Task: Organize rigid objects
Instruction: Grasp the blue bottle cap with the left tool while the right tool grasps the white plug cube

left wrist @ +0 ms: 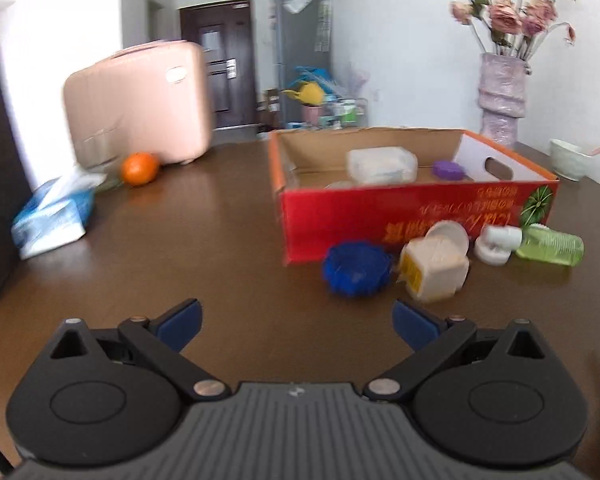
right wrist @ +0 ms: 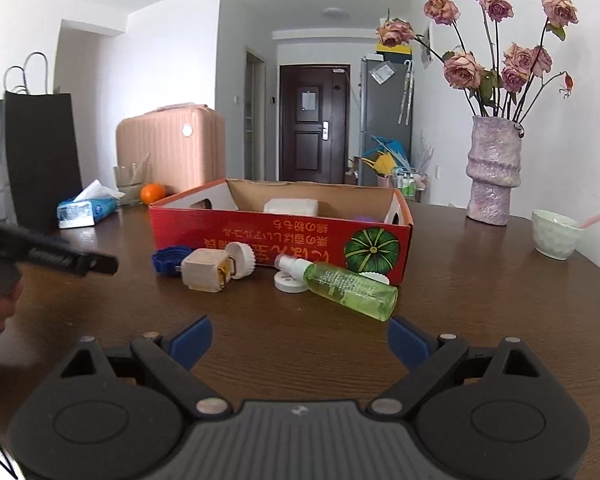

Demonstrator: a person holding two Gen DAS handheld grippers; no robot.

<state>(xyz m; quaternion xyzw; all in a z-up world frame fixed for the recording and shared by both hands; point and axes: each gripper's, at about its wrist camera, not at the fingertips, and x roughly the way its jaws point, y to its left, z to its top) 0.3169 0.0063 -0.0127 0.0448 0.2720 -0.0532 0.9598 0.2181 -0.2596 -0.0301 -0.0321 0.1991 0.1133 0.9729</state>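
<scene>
Both the left tool (left wrist: 296, 322) and the right tool (right wrist: 300, 340) hover with fingers spread apart, holding nothing. In the red box (right wrist: 260, 236) sit a white container (right wrist: 291, 206) and a purple piece (left wrist: 448, 169). Outside on the worktop (right wrist: 480, 272) lie a blue cap (left wrist: 356, 268), a cream bottle (right wrist: 204, 274) and a green spray bottle (right wrist: 350, 288); I'd say under half is done.

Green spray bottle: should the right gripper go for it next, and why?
Probably yes: ease the open right gripper forward toward the green spray bottle. It lies on its side on the table, outside the red box, closest to those fingers. The left gripper is also open, nearer the blue lid.
</scene>
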